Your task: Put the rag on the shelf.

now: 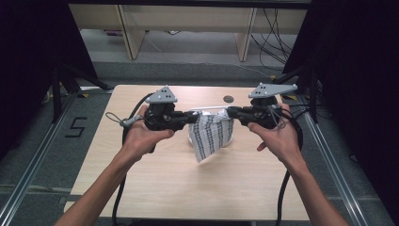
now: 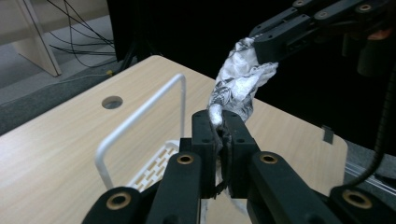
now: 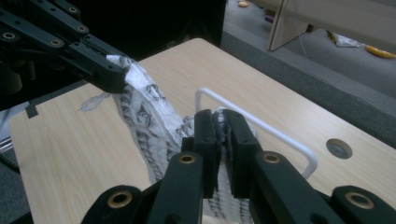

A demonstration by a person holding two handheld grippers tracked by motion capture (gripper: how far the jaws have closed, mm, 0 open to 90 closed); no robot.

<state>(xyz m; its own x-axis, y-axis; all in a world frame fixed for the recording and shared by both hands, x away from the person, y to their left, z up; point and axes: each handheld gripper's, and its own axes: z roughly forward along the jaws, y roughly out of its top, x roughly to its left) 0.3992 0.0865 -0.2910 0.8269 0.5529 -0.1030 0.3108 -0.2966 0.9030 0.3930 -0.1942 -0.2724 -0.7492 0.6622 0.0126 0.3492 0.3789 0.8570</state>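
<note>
I have the patterned cloth [image 1: 211, 134] pinched at two corners and held up above the wooden surface [image 1: 155, 188]. My left gripper [image 2: 222, 126] has its fingers clamped tight on one corner, my right gripper [image 3: 219, 123] clamped on the other. The cloth hangs between them, in front of a white wire rack [image 2: 140, 116].

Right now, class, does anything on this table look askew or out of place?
Nothing looks damaged or spilled. The patterned cloth hangs crumpled and lopsided between the left claw and right claw, one corner drooping toward the table.
</note>
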